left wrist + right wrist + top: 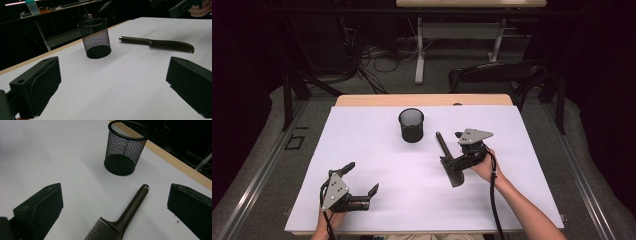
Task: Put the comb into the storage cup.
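Dark plastic comb lies flat on the white bench, centred between the right gripper spread jaws, untouched; left gripper jaws likewise released

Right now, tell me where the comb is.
In the high view the comb lies flat on the white table, right of centre, under the open right gripper, its handle pointing toward the mesh cup.
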